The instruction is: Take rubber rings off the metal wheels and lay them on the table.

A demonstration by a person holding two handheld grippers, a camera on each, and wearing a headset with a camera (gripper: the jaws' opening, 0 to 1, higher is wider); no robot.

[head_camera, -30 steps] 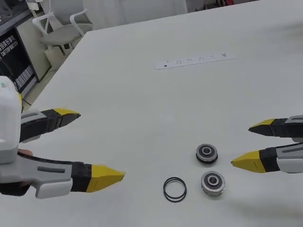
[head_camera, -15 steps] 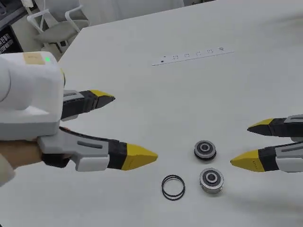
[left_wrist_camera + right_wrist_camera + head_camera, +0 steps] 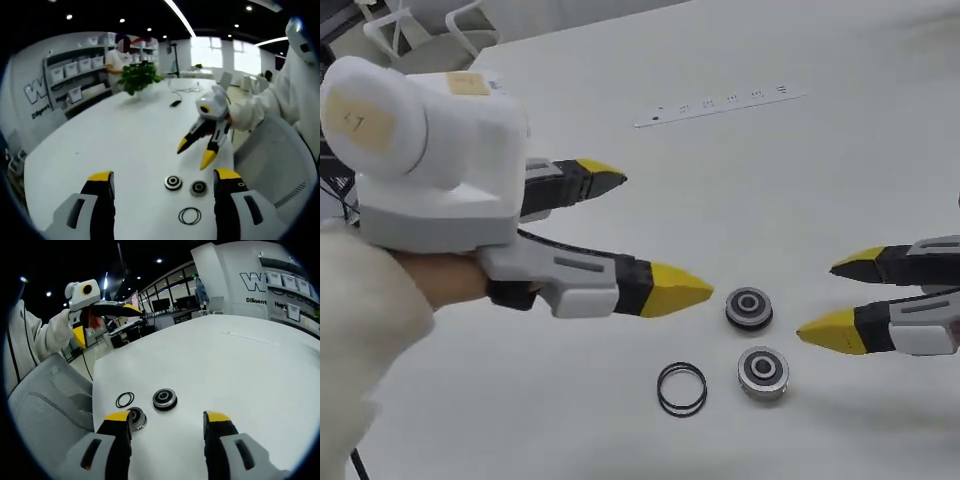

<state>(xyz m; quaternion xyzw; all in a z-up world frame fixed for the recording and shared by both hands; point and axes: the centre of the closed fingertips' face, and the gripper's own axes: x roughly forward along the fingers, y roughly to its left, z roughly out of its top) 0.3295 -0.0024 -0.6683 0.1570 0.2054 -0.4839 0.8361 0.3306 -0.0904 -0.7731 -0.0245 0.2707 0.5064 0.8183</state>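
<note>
Smooth matte white surface (image 3: 770, 180), office chair (image 3: 425, 45) upper left. I see a thin black rubber ring (image 3: 681, 389) lying flat lower ctr, near the bare silver wheel (image 3: 763, 371); dark-rimmed wheel (image 3: 749, 308) just above. My left claw (image 3: 665, 235) & right claw (image 3: 818, 299) gape wide, gripping nothing.

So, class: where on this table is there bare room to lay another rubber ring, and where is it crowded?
Bare: the wide tabletop between the white strip and the far wheel, and the patch left of the loose ring. Crowded: the far wheel, near wheel and ring cluster between the left gripper and right gripper, whose jaws stand open.
</note>
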